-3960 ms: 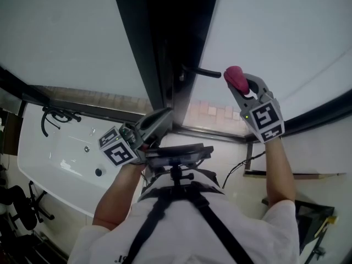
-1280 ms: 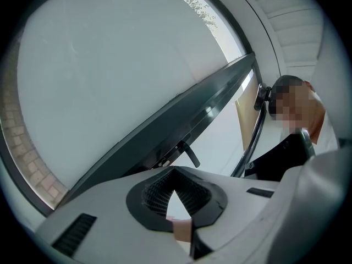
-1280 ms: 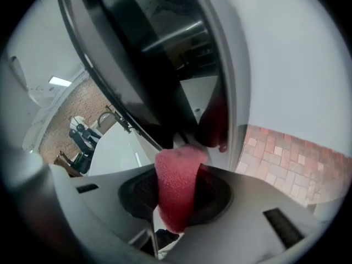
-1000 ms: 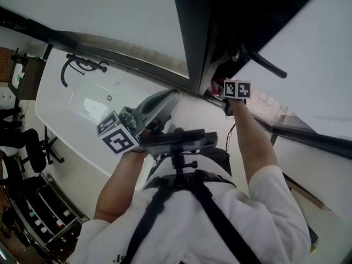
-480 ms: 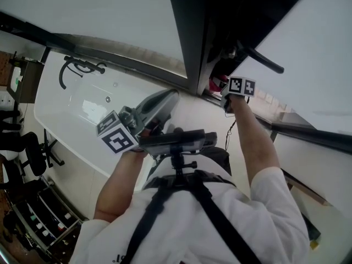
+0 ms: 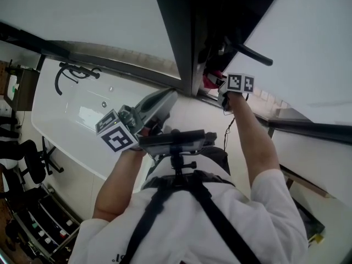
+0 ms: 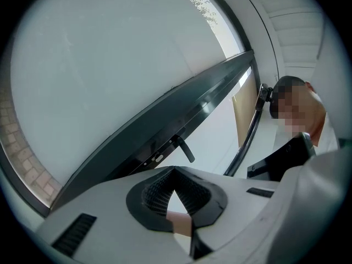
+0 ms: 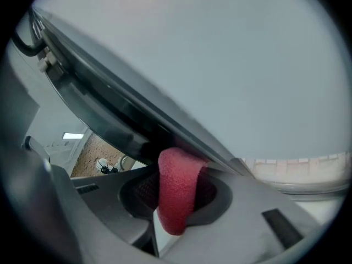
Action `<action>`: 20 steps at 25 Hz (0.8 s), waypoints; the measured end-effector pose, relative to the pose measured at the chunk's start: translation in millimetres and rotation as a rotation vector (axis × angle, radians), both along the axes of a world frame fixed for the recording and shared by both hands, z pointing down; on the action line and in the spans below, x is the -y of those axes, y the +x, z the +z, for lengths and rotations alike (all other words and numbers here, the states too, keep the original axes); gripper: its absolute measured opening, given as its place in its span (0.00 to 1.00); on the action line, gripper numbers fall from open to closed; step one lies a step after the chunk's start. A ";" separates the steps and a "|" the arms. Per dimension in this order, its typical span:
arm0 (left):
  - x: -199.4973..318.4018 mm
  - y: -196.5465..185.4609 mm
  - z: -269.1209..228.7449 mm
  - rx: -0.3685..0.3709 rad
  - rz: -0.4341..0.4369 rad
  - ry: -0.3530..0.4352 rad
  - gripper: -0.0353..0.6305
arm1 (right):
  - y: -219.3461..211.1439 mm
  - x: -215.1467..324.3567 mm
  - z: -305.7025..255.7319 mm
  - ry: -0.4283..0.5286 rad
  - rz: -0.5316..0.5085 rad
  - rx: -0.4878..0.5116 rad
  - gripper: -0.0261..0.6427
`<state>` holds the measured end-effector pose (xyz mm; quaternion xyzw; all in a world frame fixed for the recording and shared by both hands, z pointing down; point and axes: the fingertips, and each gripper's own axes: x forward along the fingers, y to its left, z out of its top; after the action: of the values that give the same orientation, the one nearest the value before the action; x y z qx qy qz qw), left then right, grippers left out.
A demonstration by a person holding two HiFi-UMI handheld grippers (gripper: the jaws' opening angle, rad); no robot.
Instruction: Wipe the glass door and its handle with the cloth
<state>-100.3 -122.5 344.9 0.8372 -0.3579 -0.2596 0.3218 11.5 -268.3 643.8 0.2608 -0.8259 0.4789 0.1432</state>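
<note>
The glass door (image 6: 313, 43) has a dark frame (image 6: 179, 43) and a black lever handle (image 6: 250, 53). My right gripper (image 6: 219, 90) is below the handle, shut on a red cloth (image 6: 209, 81) that touches the frame's edge. In the right gripper view the red cloth (image 8: 176, 197) bulges out between the pads of the right gripper (image 8: 179, 187), against the dark frame (image 8: 110, 114) beside the glass (image 8: 220, 65). My left gripper (image 6: 165, 100) hangs back near my chest, shut and empty. The left gripper view shows the left gripper (image 7: 175, 172), with the handle (image 7: 182, 148) beyond it.
A white bathtub (image 6: 66, 122) with a black tap (image 6: 74, 70) lies to the left below the fixed glass pane (image 6: 82, 15). An office chair (image 6: 22, 158) and shelves (image 6: 38, 230) stand at the far left. A black camera mount (image 6: 176, 142) juts from my chest.
Four seconds ago the right gripper held the cloth at the handle's tip; since then it has dropped below the handle to the frame. In the last second it crept slightly up the frame. The left gripper stays put.
</note>
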 end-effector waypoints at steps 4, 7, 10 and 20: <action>1.6 1.9 -1.7 0.010 0.006 0.008 0.04 | -0.8 0.7 -12.8 0.014 -0.004 0.034 0.17; 2.3 2.4 -3.2 0.009 0.009 0.012 0.04 | -2.1 2.0 -22.3 0.024 -0.015 0.051 0.17; 2.4 3.1 -3.8 0.007 0.013 0.013 0.04 | -4.1 2.3 -33.8 0.034 -0.025 0.069 0.17; 0.4 6.4 -3.4 -0.021 0.038 0.008 0.04 | -8.9 3.6 -67.3 0.036 -0.034 0.128 0.17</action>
<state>-93.9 -122.9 341.5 0.8424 -0.3373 -0.2637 0.3272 2.6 -271.9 576.5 0.2182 -0.8462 0.4772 0.0932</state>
